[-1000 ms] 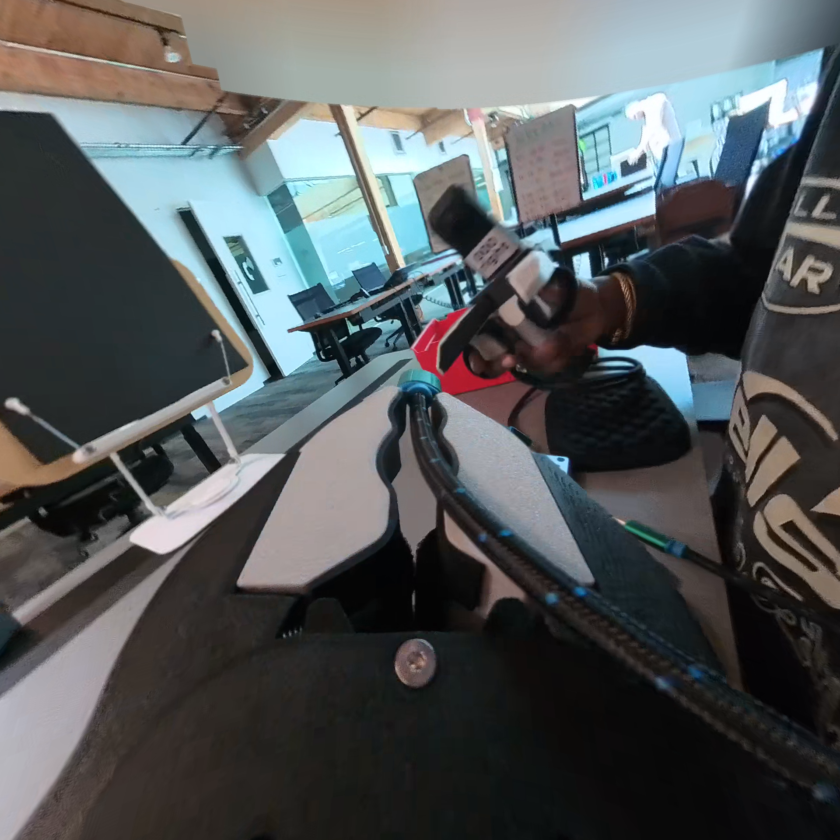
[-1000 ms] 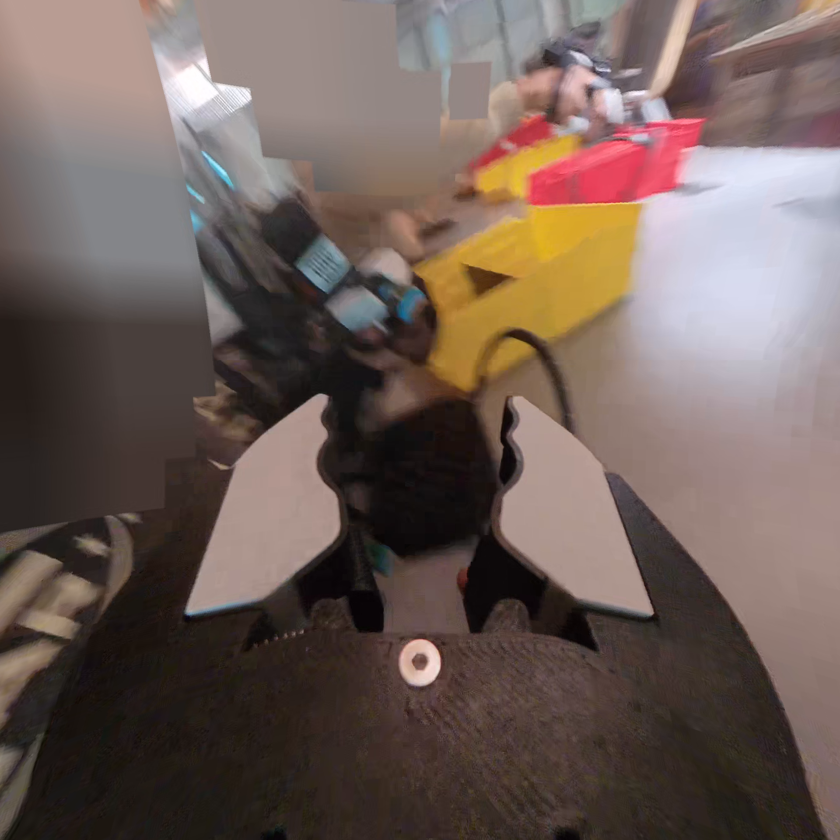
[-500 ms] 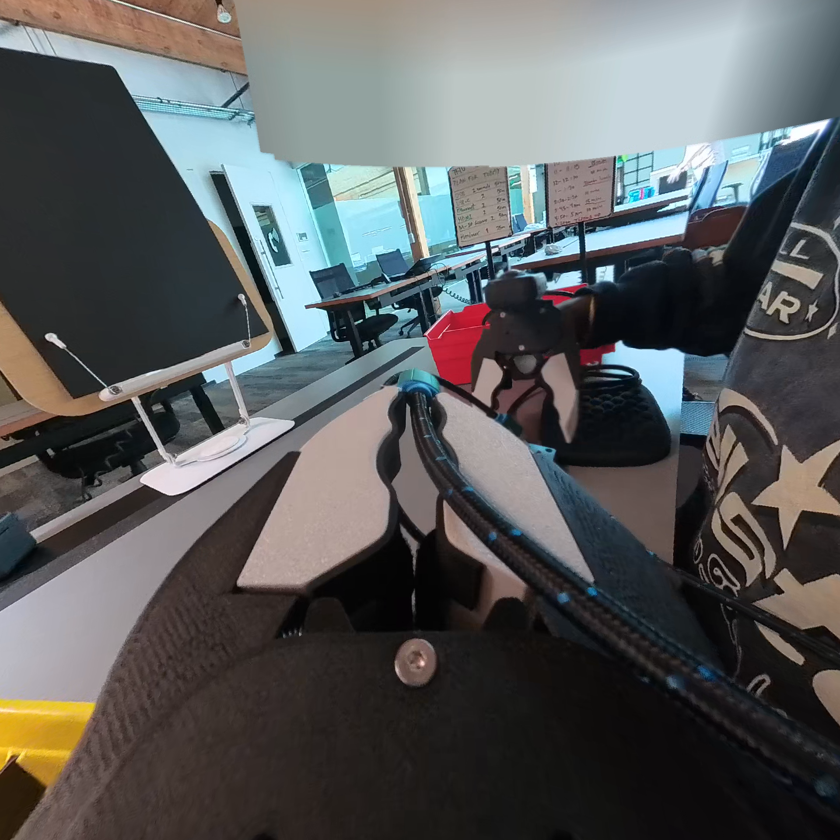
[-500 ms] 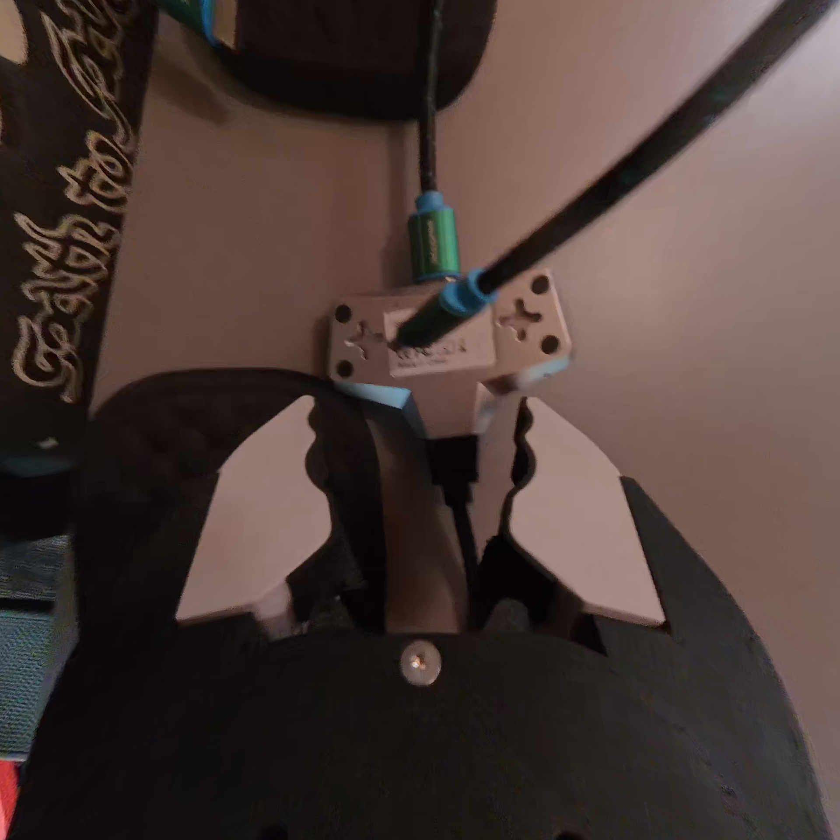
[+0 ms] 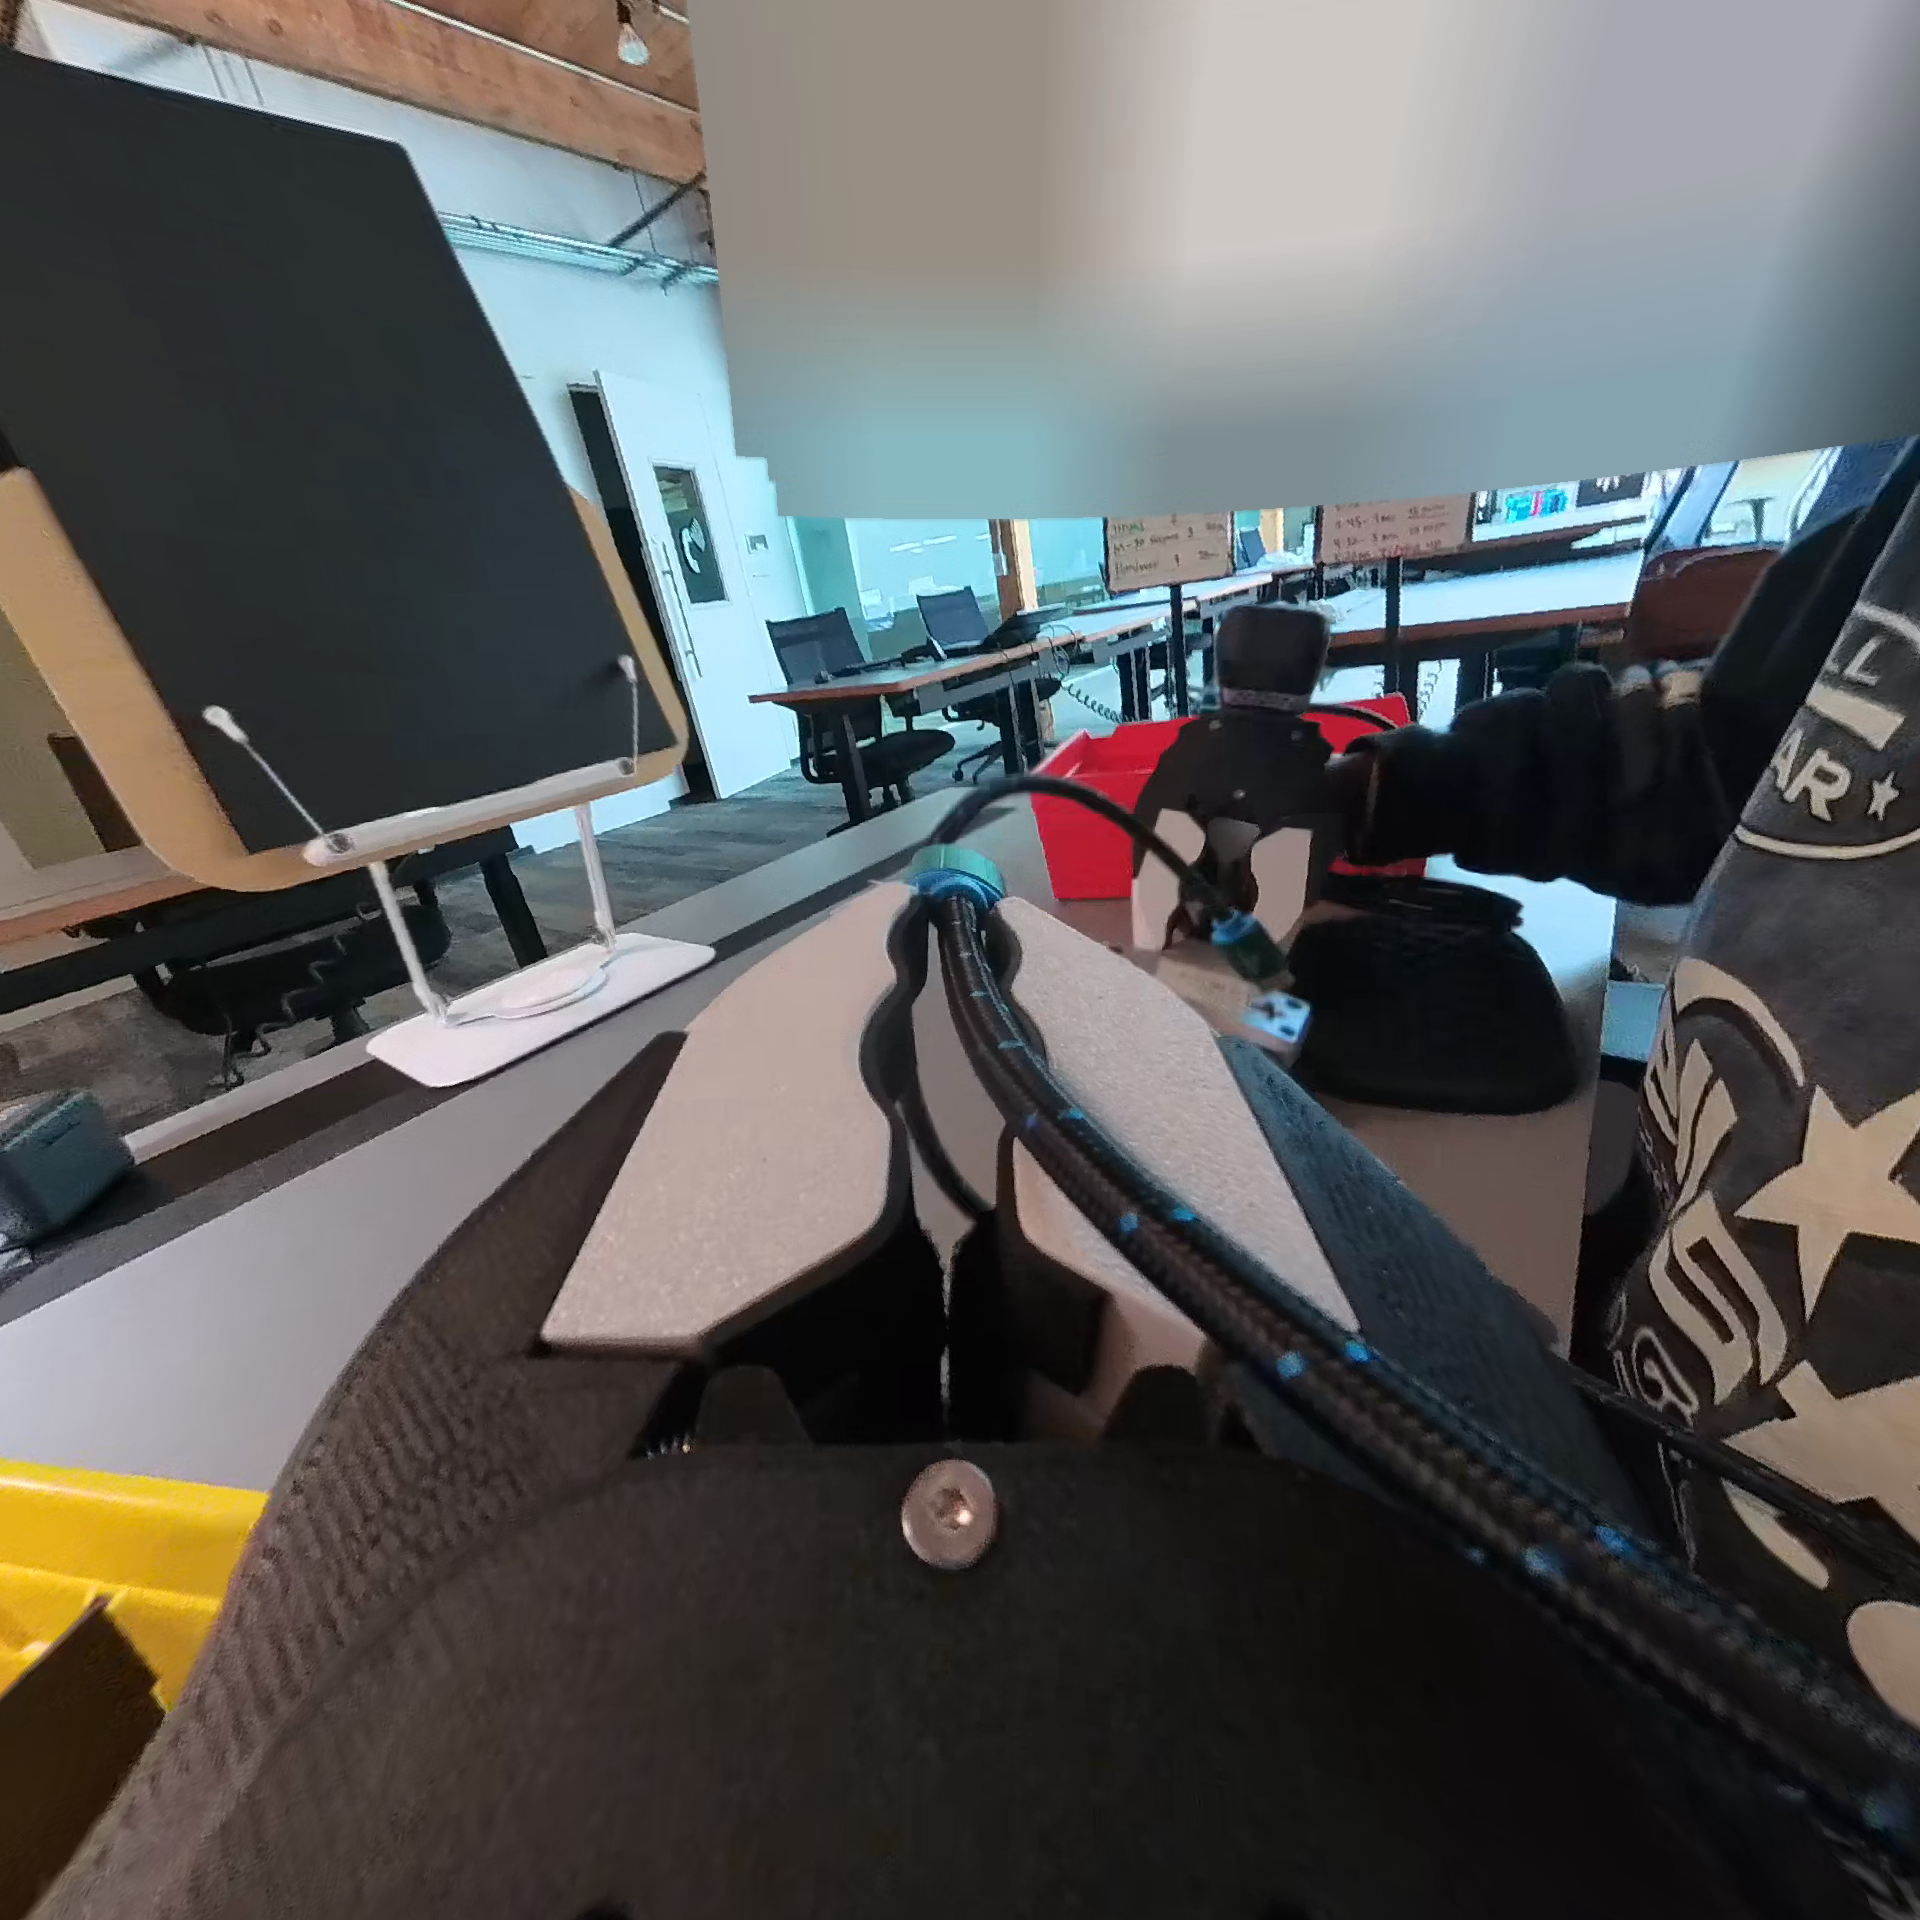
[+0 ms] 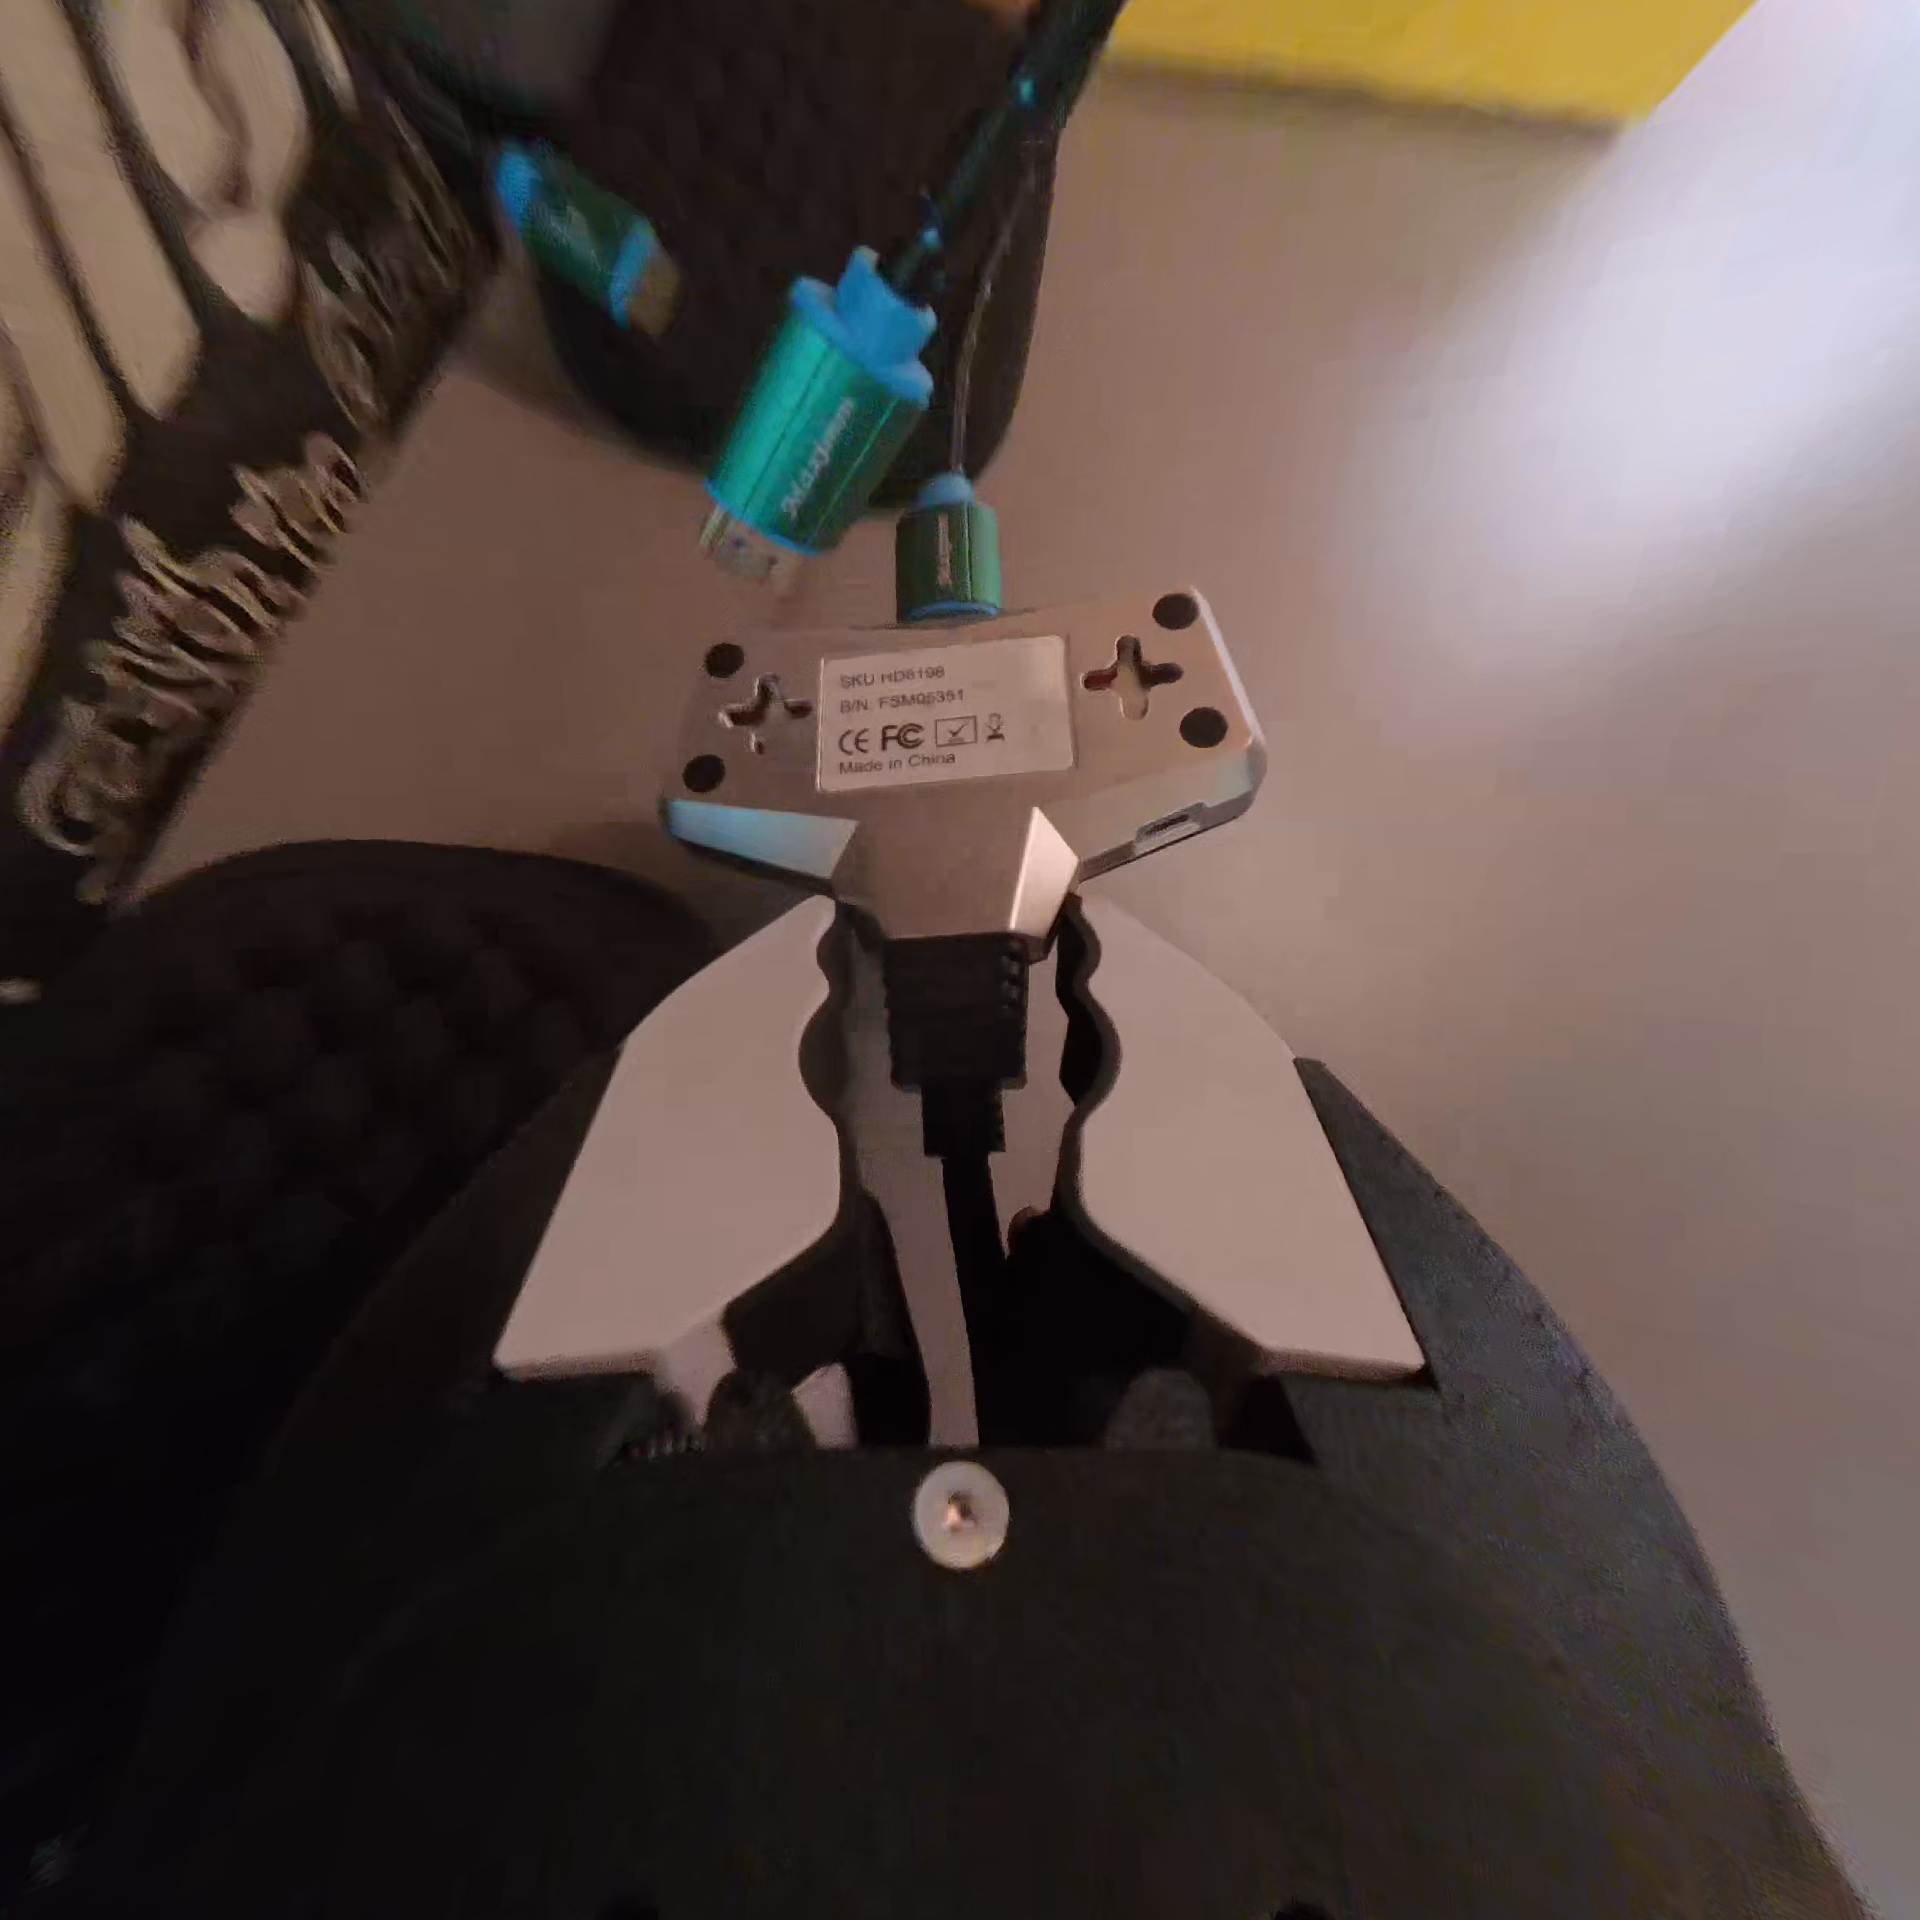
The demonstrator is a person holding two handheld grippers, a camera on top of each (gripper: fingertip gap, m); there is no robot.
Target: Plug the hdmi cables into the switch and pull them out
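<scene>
My left gripper [image 5: 945,914] is shut on a black braided HDMI cable [image 5: 1143,1184]. The cable's green plug [image 5: 956,868] sits at the fingertips. My right gripper [image 6: 956,914] is shut on the narrow tail of the silver switch [image 6: 956,727]. The switch lies label side up on the table. One green plug [image 6: 945,561] is plugged into its far edge. A second green plug [image 6: 821,447] hangs loose just above and left of that edge. In the left wrist view the right gripper [image 5: 1221,914] points down over the switch [image 5: 1276,1016].
A black mesh pouch [image 5: 1423,997] lies right behind the switch. A red bin [image 5: 1091,821] stands farther back and a yellow bin [image 5: 83,1558] sits at the near left. A black board on a white-based stand [image 5: 312,468] is at the left. A person's torso [image 5: 1766,1195] fills the right.
My right gripper swung down over the switch and closed on its tail. The loose plug moved from above the switch to just past its far edge. My left gripper kept hold of its cable.
</scene>
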